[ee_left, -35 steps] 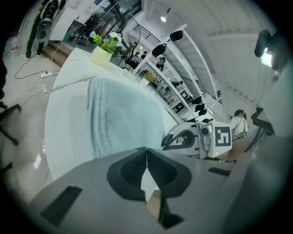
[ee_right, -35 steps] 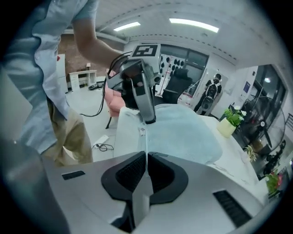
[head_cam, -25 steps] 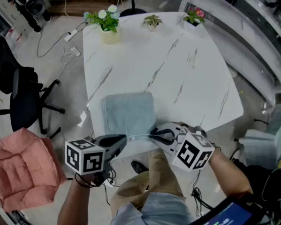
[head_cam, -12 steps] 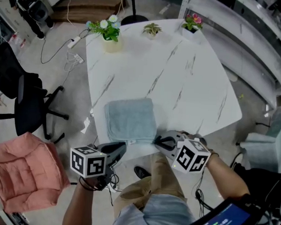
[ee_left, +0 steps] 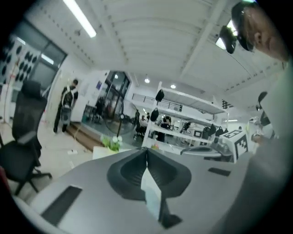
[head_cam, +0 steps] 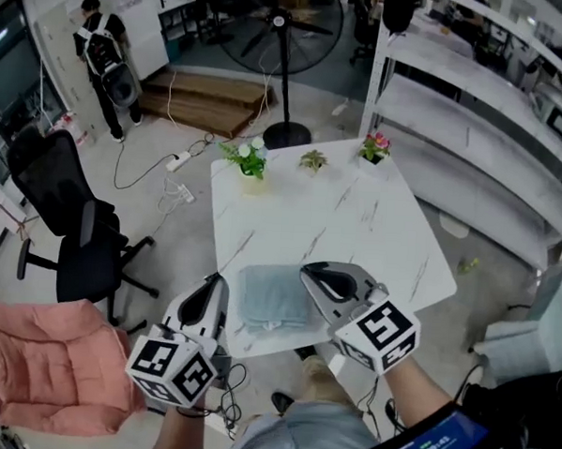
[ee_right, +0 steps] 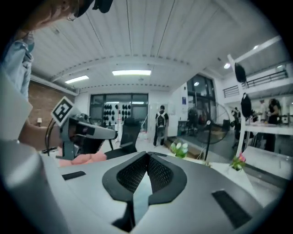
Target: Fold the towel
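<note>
A light blue towel (head_cam: 275,298) lies folded in a neat rectangle near the front edge of the white marble table (head_cam: 356,223). My left gripper (head_cam: 219,279) is lifted above the table's front left, just left of the towel, jaws shut with nothing in them. My right gripper (head_cam: 306,267) hangs raised at the towel's right side, also shut and empty. In the left gripper view the left gripper (ee_left: 147,150) points level into the room, jaws together. The right gripper view likewise shows the right gripper (ee_right: 147,154) with closed jaws. Neither touches the towel.
Three small flower pots (head_cam: 251,159) (head_cam: 313,160) (head_cam: 375,145) stand along the table's far edge. A black office chair (head_cam: 69,236) and a pink cushion (head_cam: 39,361) sit to the left. A floor fan (head_cam: 287,69) and white shelving (head_cam: 474,135) stand beyond. A person (head_cam: 106,60) stands far left.
Both grippers have risen from the towel's near edge at the table front to well above it and now point level. The towel stays folded on the table.
</note>
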The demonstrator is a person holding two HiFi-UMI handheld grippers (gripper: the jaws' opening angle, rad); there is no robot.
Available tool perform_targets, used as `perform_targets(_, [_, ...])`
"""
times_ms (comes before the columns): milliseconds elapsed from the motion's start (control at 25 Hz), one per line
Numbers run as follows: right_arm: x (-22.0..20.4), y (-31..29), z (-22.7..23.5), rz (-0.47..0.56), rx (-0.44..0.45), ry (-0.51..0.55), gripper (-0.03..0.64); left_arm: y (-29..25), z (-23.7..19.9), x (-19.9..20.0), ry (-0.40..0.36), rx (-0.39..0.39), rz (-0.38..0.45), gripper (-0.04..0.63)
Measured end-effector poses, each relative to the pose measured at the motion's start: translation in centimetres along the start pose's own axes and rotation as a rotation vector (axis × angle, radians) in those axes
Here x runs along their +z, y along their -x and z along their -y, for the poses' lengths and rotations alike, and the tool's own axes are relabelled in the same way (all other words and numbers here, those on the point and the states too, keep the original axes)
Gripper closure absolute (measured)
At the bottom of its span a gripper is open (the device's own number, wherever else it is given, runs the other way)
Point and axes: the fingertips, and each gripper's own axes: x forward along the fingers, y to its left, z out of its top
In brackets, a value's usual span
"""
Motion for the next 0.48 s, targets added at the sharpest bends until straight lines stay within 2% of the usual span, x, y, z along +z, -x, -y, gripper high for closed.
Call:
perform_targets(120, [7.5, 1.0, -0.3, 0.152, -0.084, 0.038, 0.598, 1.9, 1.1, 6.2, -0.101, 0.081, 0.138, 0.588])
perform_targets(240, [12.6, 1.6, -0.4, 0.260, -0.146, 0.139, 0.598, 2.9, 1.6, 10.1, -0.172, 0.139, 0.229, 0.588])
perform_targets(360, [14.3, 2.2, -0.8, 0.318, -0.190, 0.178, 0.598, 3.6, 1.8, 11.4, -0.191, 0.172, 0.290, 0.588])
perform_targets(480, [13.1, 2.4, -1.4, 0.323, -0.202, 0.151, 0.598, 4.2, 1.7, 11.1, -0.190, 0.200, 0.327, 0.588])
